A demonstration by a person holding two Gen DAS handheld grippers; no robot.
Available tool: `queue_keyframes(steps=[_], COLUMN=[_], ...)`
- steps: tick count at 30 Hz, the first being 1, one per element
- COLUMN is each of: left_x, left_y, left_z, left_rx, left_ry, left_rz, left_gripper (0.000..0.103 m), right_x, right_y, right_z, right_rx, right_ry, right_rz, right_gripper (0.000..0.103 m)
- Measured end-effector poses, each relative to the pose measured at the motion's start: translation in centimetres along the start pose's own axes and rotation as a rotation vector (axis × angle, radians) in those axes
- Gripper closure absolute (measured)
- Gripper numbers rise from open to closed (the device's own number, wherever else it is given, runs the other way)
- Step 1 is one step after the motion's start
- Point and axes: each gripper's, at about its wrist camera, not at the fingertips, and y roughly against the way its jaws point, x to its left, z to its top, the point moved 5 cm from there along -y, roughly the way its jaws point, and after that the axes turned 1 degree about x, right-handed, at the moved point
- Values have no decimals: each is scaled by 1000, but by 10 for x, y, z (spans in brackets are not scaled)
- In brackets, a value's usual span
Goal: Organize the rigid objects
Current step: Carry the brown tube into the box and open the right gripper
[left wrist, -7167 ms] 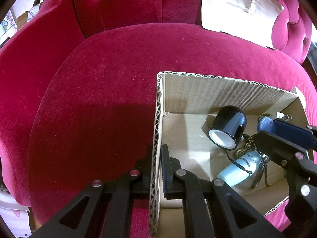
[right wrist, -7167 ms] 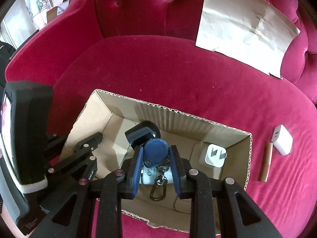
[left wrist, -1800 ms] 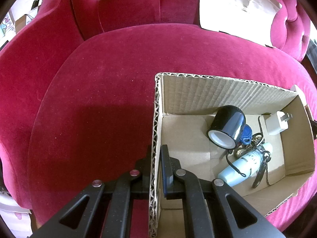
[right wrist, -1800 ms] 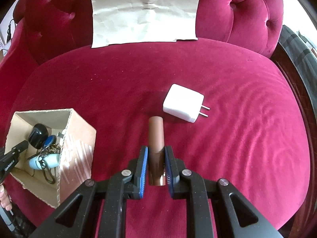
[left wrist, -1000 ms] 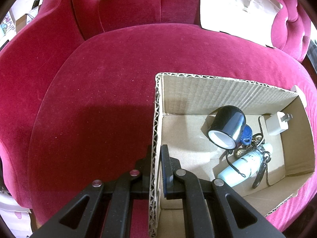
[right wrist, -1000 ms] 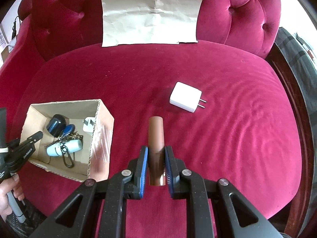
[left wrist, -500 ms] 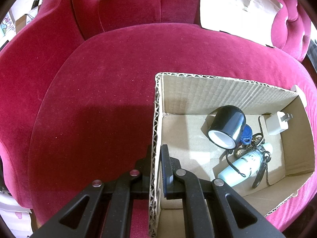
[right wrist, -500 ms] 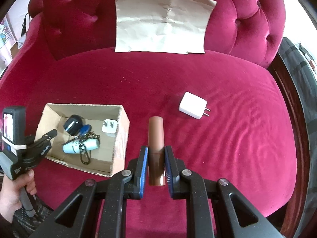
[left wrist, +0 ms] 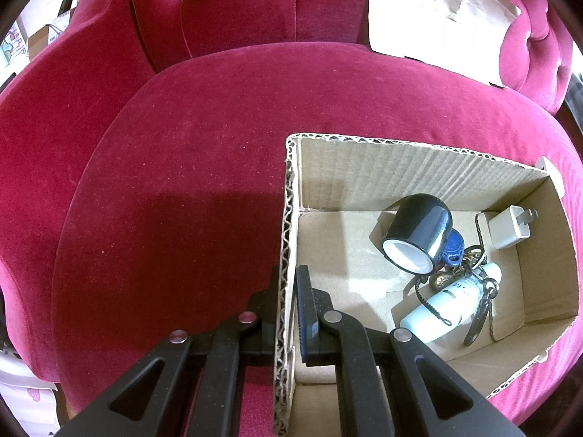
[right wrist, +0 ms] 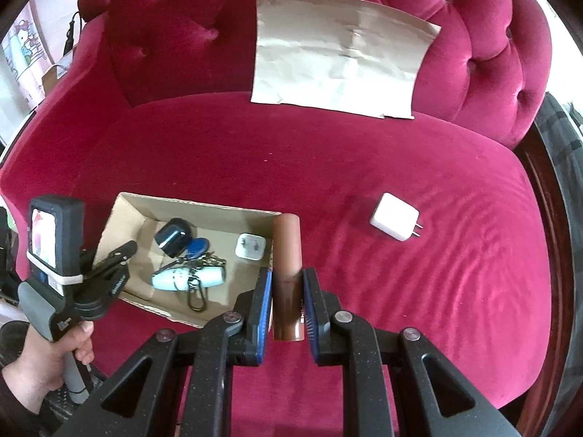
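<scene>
Big magenta velvet sofa (right wrist: 226, 167), tufted buttoned back, seat cushion wrinkled on right side. Creased brown paper sheet (right wrist: 339, 62) leaning against backrest, bottom edge touching seat; same sheet upper right in left wrist view. Cartoon picture (right wrist: 25, 51) on wall at far left. Small cardboard boxes (left wrist: 42, 38) behind sofa arm.

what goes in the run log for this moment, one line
left gripper: shut on cardboard box wall | right gripper: shut on brown tube | white charger: on sofa seat
</scene>
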Motion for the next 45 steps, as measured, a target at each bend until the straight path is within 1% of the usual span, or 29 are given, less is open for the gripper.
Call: queue_keyframes(steps=[12,24,36,39,45], left_x=[0,1,1,1,1], left_y=[0,0,0,0,-1], left_z=[0,0,1,1,1], left_rx=[0,0,1,0,1], left_ry=[1,0,0,-1,-2], left_rz=[-1,-2,-2,-2,-2], left_gripper=[96,96,96,96,96], right_x=[32,59,77,81,88], right_y=[-10,-32,-57,-65,-76], right_z=[5,7,3,0,-3], right_rx=[4,29,63,88,97], right_ry=[53,82,89,79,84], right_rz=[30,69,99,132,128], right_gripper=[86,86,86,86,86])
